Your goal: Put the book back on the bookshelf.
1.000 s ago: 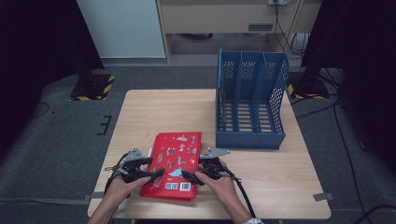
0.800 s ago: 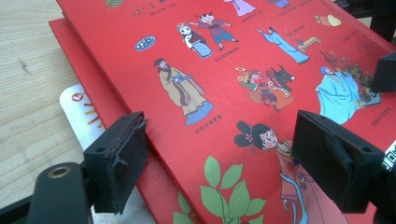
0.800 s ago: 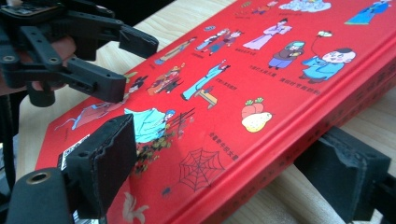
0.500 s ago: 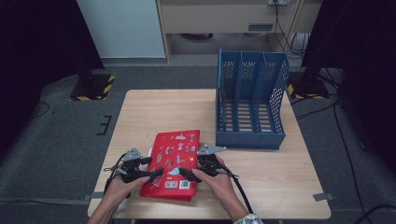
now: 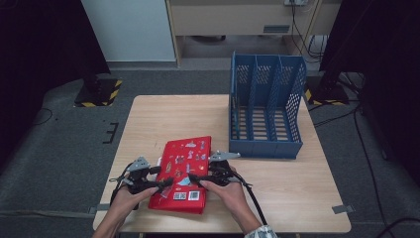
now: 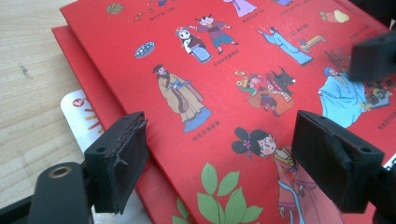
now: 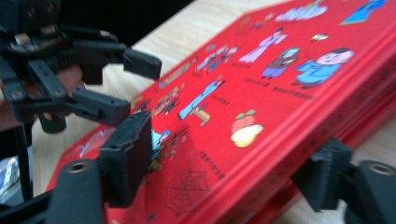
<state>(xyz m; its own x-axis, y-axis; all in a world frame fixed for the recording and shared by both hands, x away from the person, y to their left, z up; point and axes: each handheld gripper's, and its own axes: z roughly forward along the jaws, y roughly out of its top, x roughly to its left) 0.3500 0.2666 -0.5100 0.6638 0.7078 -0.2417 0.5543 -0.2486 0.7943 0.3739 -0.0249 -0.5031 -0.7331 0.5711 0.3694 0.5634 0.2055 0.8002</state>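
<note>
Wooden table [image 5: 163,114] carries your red book [image 5: 183,171] near its front edge, down-left of the blue file rack [image 5: 266,114]. Your left gripper [image 5: 163,184] straddles the cover's left edge, jaws apart. Your right gripper [image 5: 194,178] has just been closing, its jaws around the book's right edge.

A lab or test room: lone wooden bench [image 5: 297,198] on grey carpet [image 5: 64,148], hazard-striped stand bases [image 5: 96,94], black curtains [image 5: 44,44], trailing cables [image 5: 302,20], tape marks [image 5: 110,133] on floor.
</note>
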